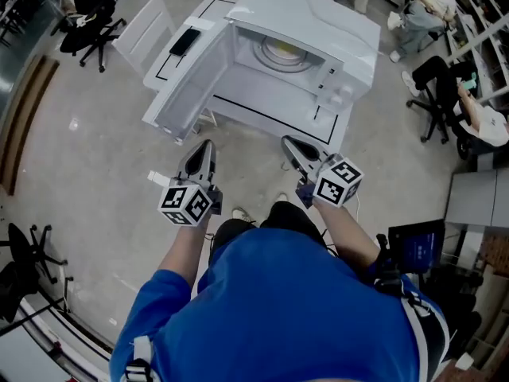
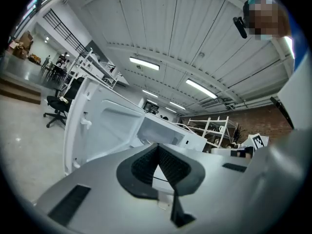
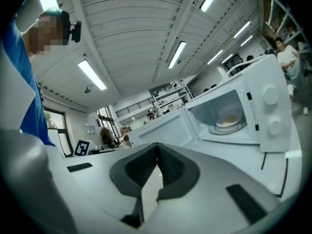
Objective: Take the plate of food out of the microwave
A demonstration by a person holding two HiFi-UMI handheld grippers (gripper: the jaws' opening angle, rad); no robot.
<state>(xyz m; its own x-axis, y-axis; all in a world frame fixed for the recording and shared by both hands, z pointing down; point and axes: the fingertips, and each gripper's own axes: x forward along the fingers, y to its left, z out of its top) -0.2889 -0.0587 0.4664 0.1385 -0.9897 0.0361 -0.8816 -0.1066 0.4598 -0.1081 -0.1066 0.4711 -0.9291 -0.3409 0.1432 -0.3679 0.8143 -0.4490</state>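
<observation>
A white microwave (image 1: 318, 22) stands on a low white table (image 1: 262, 111), its door (image 1: 191, 78) swung wide to the left. Inside, on the turntable, lies the plate of food (image 1: 282, 52), pale with a yellowish heap; the right gripper view also has this plate (image 3: 228, 123) in the open cavity. My left gripper (image 1: 207, 145) hangs shut and empty short of the table's front edge, below the door. My right gripper (image 1: 289, 142) is shut and empty too, level with it, in front of the microwave. The open door (image 2: 102, 126) fills the left gripper view.
A black office chair (image 1: 91, 22) stands at the far left. People sit on chairs at the right (image 1: 477, 118). A dark screen (image 1: 417, 249) sits on a stand at my right side. Bare grey floor lies between me and the table.
</observation>
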